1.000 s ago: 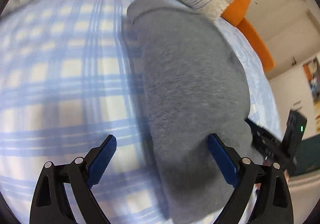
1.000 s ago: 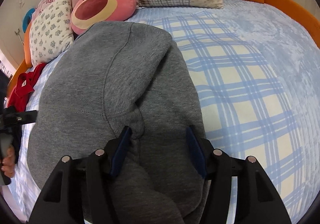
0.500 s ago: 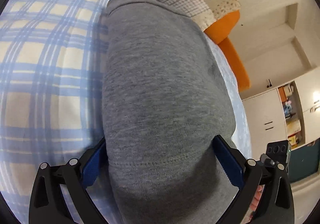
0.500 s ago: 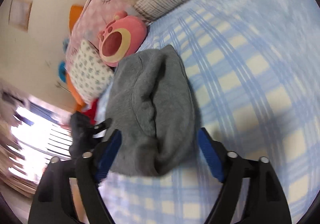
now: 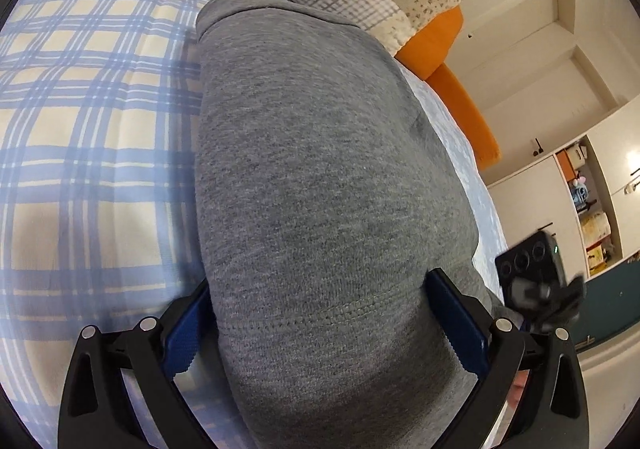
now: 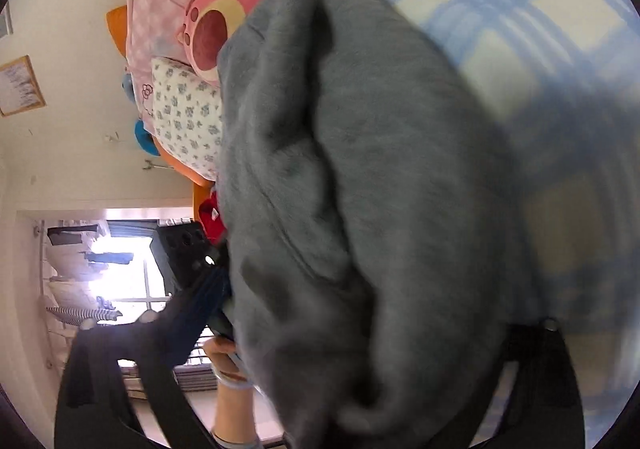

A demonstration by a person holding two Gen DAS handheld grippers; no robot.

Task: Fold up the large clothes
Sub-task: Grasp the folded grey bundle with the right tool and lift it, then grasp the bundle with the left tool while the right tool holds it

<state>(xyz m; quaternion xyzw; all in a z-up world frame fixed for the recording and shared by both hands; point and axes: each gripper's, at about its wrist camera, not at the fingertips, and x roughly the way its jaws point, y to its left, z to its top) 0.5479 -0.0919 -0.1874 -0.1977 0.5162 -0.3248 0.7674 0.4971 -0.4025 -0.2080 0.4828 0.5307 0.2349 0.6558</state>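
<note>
Already folded into a thick bundle, the grey sweatshirt (image 5: 328, 185) lay on the plaid bedspread (image 5: 92, 137) near the pillows. The left gripper (image 5: 320, 321) straddled its near end, jaws wide, apparently unclamped; the right gripper (image 6: 320, 329), blurred, was opening around it. A careless squeeze or lift could have spilled the layers.

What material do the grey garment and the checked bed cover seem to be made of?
Grey garment: probably cotton-blend sweatshirt knit, matte; heathered flecks and a stitched hem seam show. Checked bed cover: looks like soft woven or quilted cloth, matte, with puffy ridges; exact fibre unclear.
</note>
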